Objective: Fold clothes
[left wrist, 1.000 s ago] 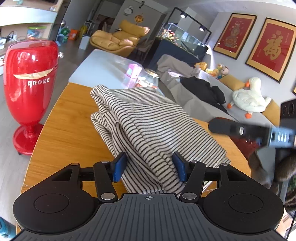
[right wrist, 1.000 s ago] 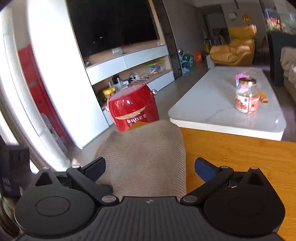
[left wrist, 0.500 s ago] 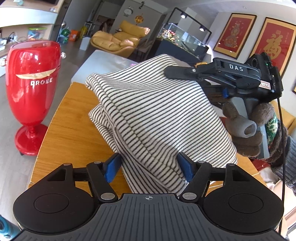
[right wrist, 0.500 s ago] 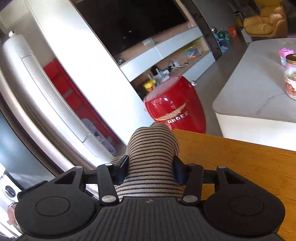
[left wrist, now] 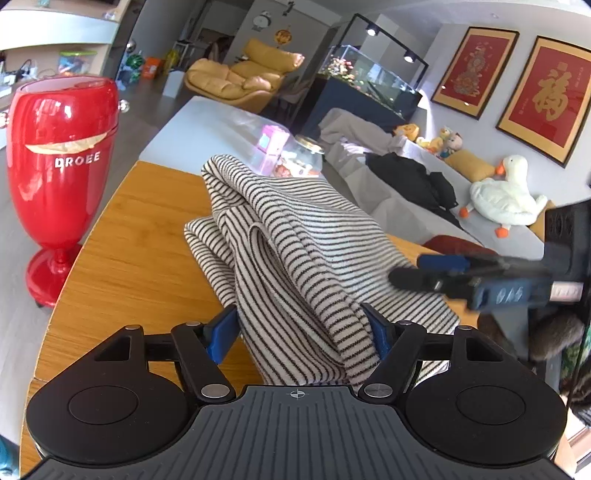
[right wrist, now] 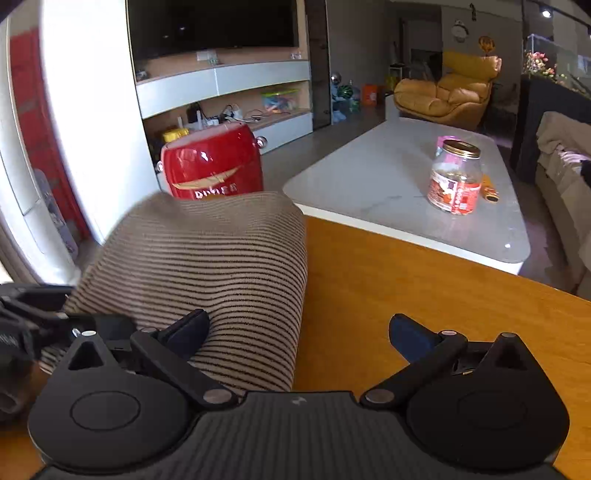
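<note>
Home living room, yellow armchair (left wrist: 243, 75), grey sofa (left wrist: 406, 206) with plush goose (left wrist: 504, 199), television (right wrist: 214, 26), framed wall art (left wrist: 546, 99)

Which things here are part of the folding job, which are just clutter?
Job:
striped garment, bunched on the wooden table
left tool, opening, cloth between its pads
right tool, opening wide, one pad against the cloth

Clutter:
red vase
jar on the white table
plush goose
yellow armchair
</note>
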